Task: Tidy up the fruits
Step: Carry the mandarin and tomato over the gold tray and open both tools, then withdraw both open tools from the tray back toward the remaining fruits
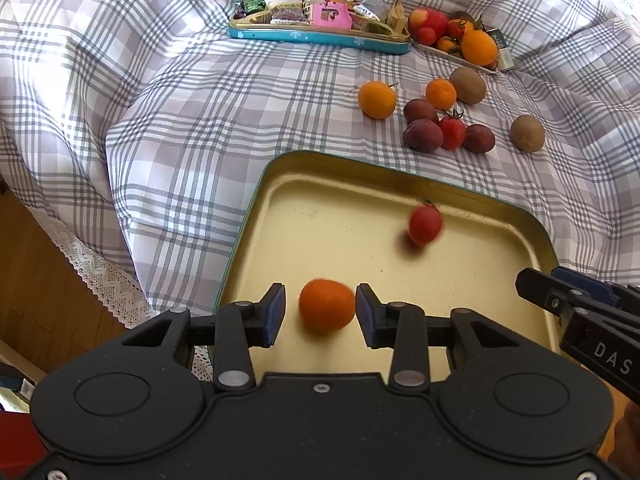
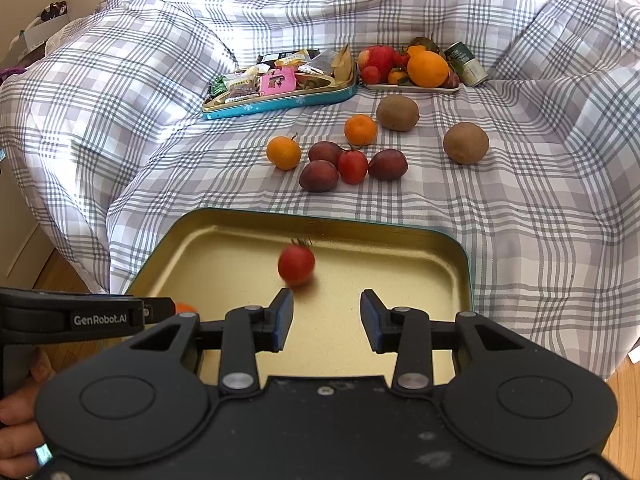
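A gold tin tray (image 1: 340, 200) (image 2: 400, 252) lies on the checked cloth in front of both grippers. A small orange (image 1: 327, 309) lies blurred in the tray between the open fingers of my left gripper (image 1: 320, 314), not clamped. A red tomato (image 1: 425, 224) (image 2: 296, 265) is blurred in the tray, just beyond my open, empty right gripper (image 2: 326, 320). Loose fruit lies beyond the tray: two oranges (image 1: 376, 99) (image 2: 283, 153), plums (image 1: 422, 135) (image 2: 318, 176), a tomato (image 2: 353, 165) and two kiwis (image 1: 527, 133) (image 2: 466, 143).
A teal tin (image 1: 320, 38) (image 2: 280, 104) full of wrapped snacks sits at the back. A white plate (image 2: 412, 88) piled with fruit and a can (image 2: 466, 63) stand to its right. Wooden floor (image 1: 48, 280) shows at the left past the cloth's lace edge.
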`<state>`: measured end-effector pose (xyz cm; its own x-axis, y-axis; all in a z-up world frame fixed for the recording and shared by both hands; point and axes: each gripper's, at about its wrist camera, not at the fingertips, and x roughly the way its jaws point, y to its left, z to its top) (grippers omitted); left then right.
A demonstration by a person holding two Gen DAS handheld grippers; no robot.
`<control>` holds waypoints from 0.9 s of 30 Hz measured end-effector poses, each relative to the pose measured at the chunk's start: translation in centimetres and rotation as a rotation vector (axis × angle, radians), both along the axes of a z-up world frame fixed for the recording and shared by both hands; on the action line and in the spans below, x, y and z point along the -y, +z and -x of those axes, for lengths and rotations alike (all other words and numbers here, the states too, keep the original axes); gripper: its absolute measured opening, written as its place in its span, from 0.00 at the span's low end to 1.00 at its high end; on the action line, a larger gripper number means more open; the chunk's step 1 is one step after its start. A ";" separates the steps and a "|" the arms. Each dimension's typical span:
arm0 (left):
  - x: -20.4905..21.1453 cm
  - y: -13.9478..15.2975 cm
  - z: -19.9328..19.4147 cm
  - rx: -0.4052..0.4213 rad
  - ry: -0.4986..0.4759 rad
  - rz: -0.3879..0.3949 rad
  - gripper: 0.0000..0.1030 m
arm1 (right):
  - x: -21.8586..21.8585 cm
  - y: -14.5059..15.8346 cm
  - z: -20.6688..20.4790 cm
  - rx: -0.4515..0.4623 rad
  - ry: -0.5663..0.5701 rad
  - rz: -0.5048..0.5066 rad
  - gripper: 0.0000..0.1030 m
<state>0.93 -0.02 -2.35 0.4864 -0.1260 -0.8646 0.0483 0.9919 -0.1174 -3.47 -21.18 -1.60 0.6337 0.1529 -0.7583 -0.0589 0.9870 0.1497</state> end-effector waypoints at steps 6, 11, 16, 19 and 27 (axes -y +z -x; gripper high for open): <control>0.5 0.3 0.3 0.028 -0.027 -0.006 0.45 | -0.1 0.0 0.1 0.003 0.006 0.004 0.39; 0.7 0.3 0.4 0.034 -0.030 -0.015 0.45 | -0.1 -0.1 0.1 -0.003 0.002 0.002 0.39; 0.6 0.3 0.5 0.031 -0.028 -0.014 0.45 | -0.1 -0.1 0.1 -0.004 0.001 0.002 0.39; 0.7 0.2 0.5 0.030 -0.031 -0.016 0.45 | -0.1 -0.1 0.1 -0.005 0.001 0.002 0.39; 0.9 0.2 0.6 0.032 -0.043 -0.021 0.45 | -0.1 -0.3 0.2 -0.006 0.002 0.003 0.39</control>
<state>0.34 -0.95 -2.14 0.5080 -0.1292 -0.8516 0.0947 0.9911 -0.0939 -3.67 -21.04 -1.88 0.6286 0.1516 -0.7628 -0.0600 0.9873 0.1469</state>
